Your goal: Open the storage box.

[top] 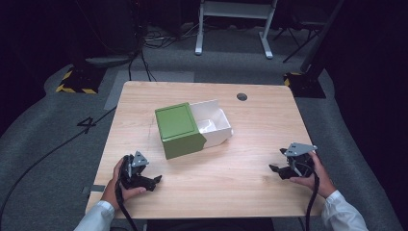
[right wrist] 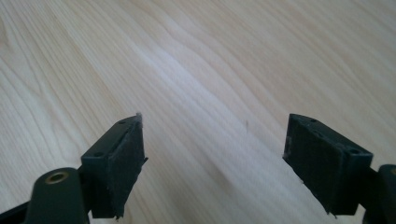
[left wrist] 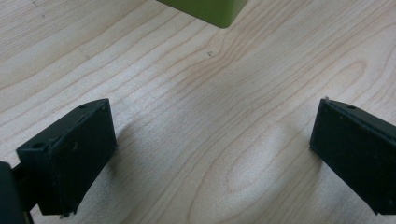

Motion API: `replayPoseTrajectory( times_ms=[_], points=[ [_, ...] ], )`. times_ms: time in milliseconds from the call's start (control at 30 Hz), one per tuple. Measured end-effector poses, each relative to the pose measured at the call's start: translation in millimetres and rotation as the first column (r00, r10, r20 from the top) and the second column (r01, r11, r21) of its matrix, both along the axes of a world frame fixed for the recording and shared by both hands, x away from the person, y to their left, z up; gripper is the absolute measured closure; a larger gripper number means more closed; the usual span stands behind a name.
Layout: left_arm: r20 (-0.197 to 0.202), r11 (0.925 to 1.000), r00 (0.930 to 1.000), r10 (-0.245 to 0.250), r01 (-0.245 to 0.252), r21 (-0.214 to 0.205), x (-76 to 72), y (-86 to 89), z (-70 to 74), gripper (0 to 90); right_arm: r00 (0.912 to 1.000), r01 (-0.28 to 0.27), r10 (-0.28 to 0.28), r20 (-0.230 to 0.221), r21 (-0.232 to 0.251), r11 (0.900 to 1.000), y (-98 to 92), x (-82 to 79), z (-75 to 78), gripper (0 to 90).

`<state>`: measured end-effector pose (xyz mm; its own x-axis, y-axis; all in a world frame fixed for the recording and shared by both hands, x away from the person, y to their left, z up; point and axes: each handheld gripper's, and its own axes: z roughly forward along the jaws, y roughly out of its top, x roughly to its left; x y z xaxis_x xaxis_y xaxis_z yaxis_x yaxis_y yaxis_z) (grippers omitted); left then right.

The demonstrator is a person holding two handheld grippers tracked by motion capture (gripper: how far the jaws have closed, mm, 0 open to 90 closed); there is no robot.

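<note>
Left gripper point(top: 153, 181) and right gripper point(top: 275, 169): black angular bodies, each topped by a grey three-cornered plate with small dark holes at the corners. A black cable trails from each toward the table's near edge. Jaws are flat black blocks with small screw holes; a brass-coloured ring sits beside one right jaw. Both sleeves are white.

The high view looks forward and down on the whole table point(top: 250, 192); each gripper view skims close over its wood — the left one catches the green box point(left wrist: 205, 10) at twelve o'clock.
</note>
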<state>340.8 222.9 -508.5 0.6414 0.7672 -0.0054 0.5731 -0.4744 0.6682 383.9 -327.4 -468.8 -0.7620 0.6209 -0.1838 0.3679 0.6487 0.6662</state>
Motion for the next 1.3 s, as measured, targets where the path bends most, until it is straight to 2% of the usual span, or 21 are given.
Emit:
replayPoseTrajectory(
  times_ms=[100, 167, 233, 367, 433, 467, 500, 567, 633, 733, 1300],
  points=[
    [0.000, 1.0000, 1.0000, 0.000, 0.000, 0.000, 0.0, 0.0, 0.0, 0.5, 0.9997, 0.018, -0.017, -0.017, 0.041, 0.9990, -13.2, -6.4, -8.7, 20.6],
    [0.000, 1.0000, 1.0000, 0.000, 0.000, 0.000, 0.0, 0.0, 0.0, 0.5, 0.9993, 0.028, -0.027, -0.025, 0.050, 0.9984, -17.4, -8.8, -11.7, 20.5],
    [0.000, 1.0000, 1.0000, 0.000, 0.000, 0.000, 0.1, 0.0, 0.0, 0.5, 0.9977, 0.054, -0.051, -0.045, 0.082, 0.9952, -29.6, -15.0, -21.1, 20.2],
    [0.000, 1.0000, 1.0000, 0.000, 0.000, 0.000, 0.0, 0.0, 0.0, 0.5, 0.9958, 0.078, -0.073, -0.054, 0.101, 0.9918, -39.2, -20.8, -27.8, 19.2],
    [0.001, 1.0000, 1.0000, -0.002, 0.002, 0.003, 0.1, 0.1, 0.1, 0.5, 0.9938, 0.099, -0.092, -0.063, 0.131, 0.9864, -47.2, -26.5, -33.9, 17.8],
    [0.001, 1.0000, 1.0000, -0.002, 0.002, 0.003, 0.1, 0.1, 0.1, 0.5, 0.9938, 0.099, -0.092, -0.063, 0.131, 0.9864, -47.2, -26.5, -33.9, 17.8],
    [0.000, 1.0000, 1.0000, 0.000, 0.000, 0.000, 0.0, 0.0, 0.0, 0.5, 0.9916, 0.116, -0.106, -0.074, 0.154, 0.9812, -53.0, -29.6, -35.8, 17.7],
    [0.002, 1.0000, 1.0000, -0.002, 0.002, 0.002, 0.2, 0.1, 0.1, 0.5, 0.9904, 0.126, -0.115, -0.076, 0.158, 0.9794, -55.7, -30.9, -36.1, 17.5],
    [0.000, 1.0000, 1.0000, 0.000, 0.000, 0.000, 0.1, 0.0, 0.0, 0.5, 0.9870, 0.153, -0.142, -0.076, 0.176, 0.9724, -62.6, -34.7, -38.1, 16.5],
    [0.000, 1.0000, 1.0000, 0.000, 0.000, 0.000, 0.0, 0.0, 0.0, 0.5, 0.9851, 0.167, -0.157, -0.069, 0.178, 0.9697, -64.0, -37.1, -38.7, 16.0],
    [0.000, 1.0000, 1.0000, 0.000, 0.000, 0.000, -0.1, 0.0, 0.0, 0.5, 0.9828, 0.180, -0.170, -0.073, 0.180, 0.9669, -62.2, -36.4, -38.9, 15.3]
  ],
)
